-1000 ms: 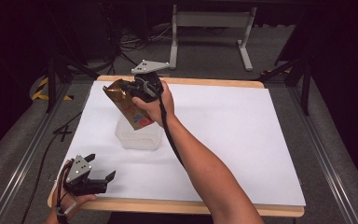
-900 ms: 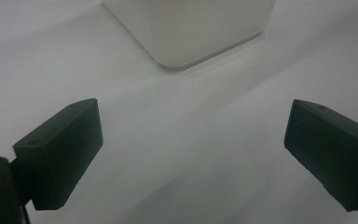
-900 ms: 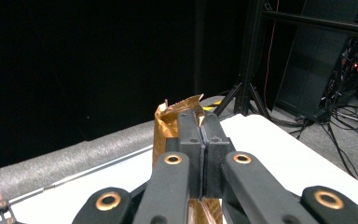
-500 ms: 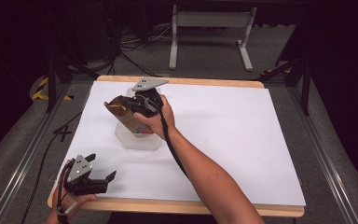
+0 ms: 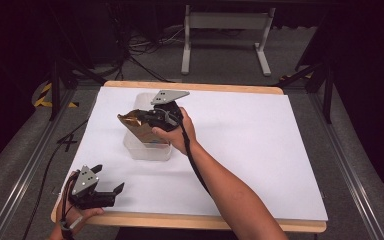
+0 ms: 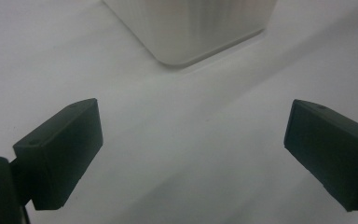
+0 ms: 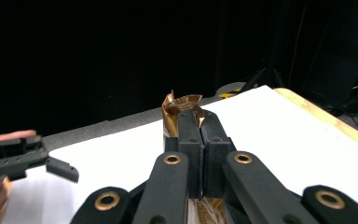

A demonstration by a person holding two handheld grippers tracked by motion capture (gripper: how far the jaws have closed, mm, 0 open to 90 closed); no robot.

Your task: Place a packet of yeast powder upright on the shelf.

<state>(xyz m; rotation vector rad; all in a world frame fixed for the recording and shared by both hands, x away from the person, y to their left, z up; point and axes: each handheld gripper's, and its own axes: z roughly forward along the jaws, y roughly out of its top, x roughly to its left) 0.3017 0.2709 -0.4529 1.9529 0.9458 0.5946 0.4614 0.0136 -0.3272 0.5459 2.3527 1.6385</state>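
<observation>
Crinkled gold foil packet (image 5: 139, 126), pinched.

Your right gripper (image 5: 147, 118) is raised mid-table, jaws clamped together, forearm reaching in from the near edge. Your left gripper (image 5: 111, 192) rests at the near-left corner, jaws spread wide.

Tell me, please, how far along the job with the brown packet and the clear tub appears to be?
Done: the right tongs are shut on the brown packet, lifted off the table. In hand: the packet hangs tilted over the clear tub, not yet released; whether it touches the tub is unclear. Left, probably: lowering and letting go, if the tub is its destination. The left tongs are open and idle near the table's front edge.
</observation>
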